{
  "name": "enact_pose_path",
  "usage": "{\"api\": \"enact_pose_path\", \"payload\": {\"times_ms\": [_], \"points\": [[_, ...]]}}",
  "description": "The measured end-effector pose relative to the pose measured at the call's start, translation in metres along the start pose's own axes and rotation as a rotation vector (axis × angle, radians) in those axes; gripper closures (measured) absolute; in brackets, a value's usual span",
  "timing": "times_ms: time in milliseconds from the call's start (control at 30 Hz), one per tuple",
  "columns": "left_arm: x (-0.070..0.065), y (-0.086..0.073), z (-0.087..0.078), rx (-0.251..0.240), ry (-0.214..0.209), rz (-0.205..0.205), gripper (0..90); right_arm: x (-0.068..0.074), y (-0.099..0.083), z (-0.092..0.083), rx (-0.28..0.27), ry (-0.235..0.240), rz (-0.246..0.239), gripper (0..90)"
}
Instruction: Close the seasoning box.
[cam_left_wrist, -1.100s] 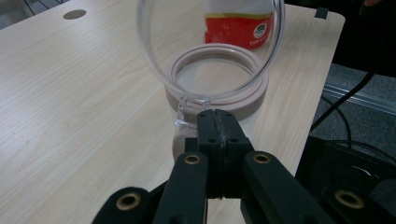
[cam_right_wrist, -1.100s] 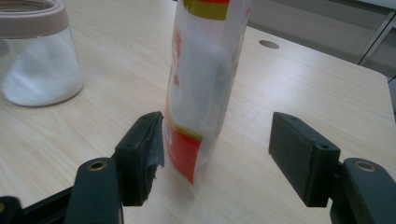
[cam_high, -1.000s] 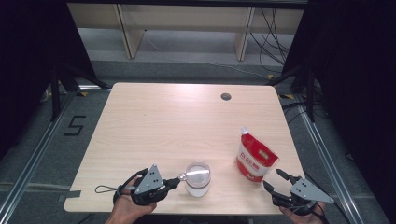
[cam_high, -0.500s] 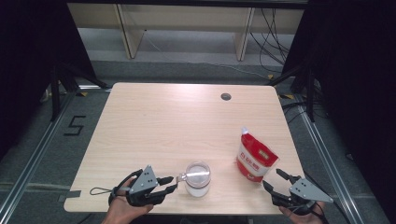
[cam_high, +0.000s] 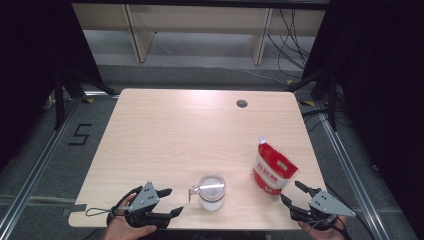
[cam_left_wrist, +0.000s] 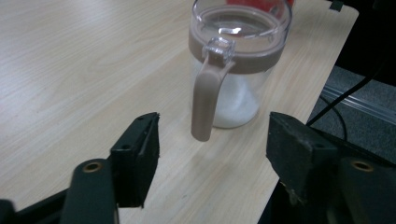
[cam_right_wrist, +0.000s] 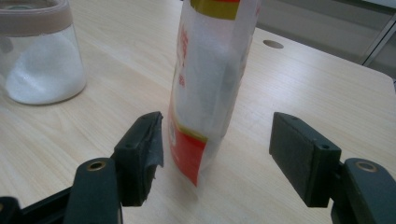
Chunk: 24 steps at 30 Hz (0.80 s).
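Clear lidded jar of white powder on wooden table, red-and-white pouch upright nearby, left gripper and right gripper jaws open.

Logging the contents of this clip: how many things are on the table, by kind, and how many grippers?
Jar with a handle and white powder inside: 1
Red and white pouch, standing upright: 1
Grippers, left gripper and right gripper, both open and empty: 2
Total: 4
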<state>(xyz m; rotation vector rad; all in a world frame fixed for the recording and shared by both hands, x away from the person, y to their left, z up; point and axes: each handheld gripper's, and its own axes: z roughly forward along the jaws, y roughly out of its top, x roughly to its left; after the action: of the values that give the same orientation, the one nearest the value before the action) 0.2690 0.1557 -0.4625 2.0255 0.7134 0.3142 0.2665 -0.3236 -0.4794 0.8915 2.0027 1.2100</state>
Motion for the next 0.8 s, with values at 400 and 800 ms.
{"api": "enact_pose_path", "payload": {"times_ms": [400, 800], "points": [[0.001, -0.013, -0.001, 0.005, 0.018, 0.005, 23.9, 0.002, 0.0, 0.0, 0.013, 0.027, 0.028, 35.2], [0.004, -0.023, -0.003, -0.016, 0.047, -0.018, 20.2, 0.001, 0.0, 0.001, 0.002, 0.021, 0.017, 32.5]]}}
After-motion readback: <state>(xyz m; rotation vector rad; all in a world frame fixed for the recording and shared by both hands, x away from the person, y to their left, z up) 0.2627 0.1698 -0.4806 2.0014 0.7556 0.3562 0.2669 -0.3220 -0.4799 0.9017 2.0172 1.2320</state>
